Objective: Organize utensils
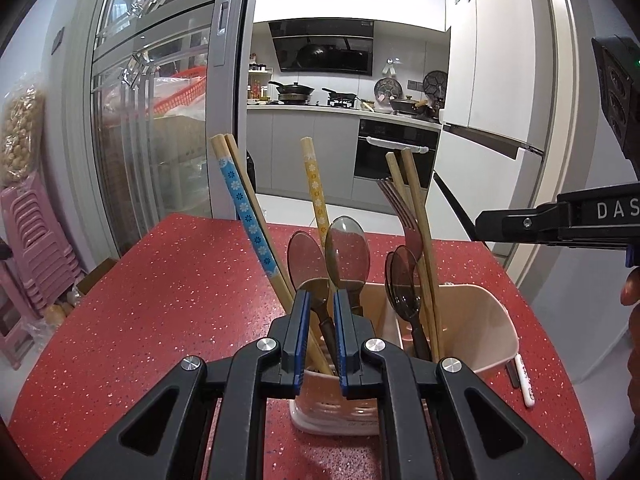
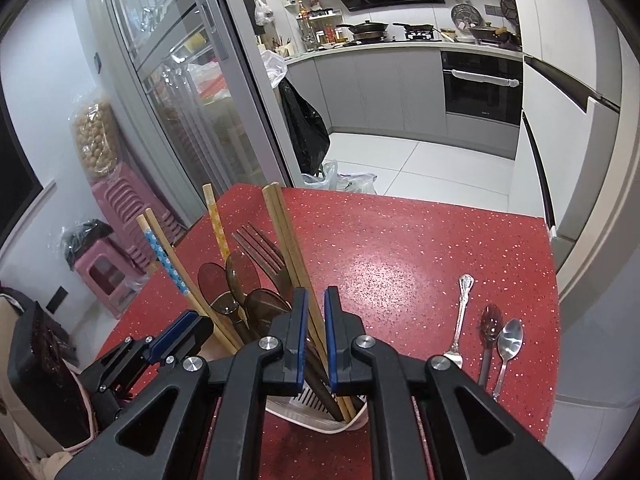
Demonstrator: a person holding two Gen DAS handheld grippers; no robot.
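Upright chopsticks (image 2: 286,240), spoons (image 1: 346,250) and a fork (image 2: 260,250) crowd the utensil holder (image 1: 476,320), while the red table (image 2: 380,260) lies bare far behind it, three loose utensils (image 2: 486,336) blocking the right edge.

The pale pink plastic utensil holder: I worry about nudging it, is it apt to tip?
The pale pink plastic utensil holder probably tips easily: long wooden chopsticks and a dark fork stand well above its rim, leaning. Thin plastic suggests it is light. It may also slide on the glossy red speckled table.
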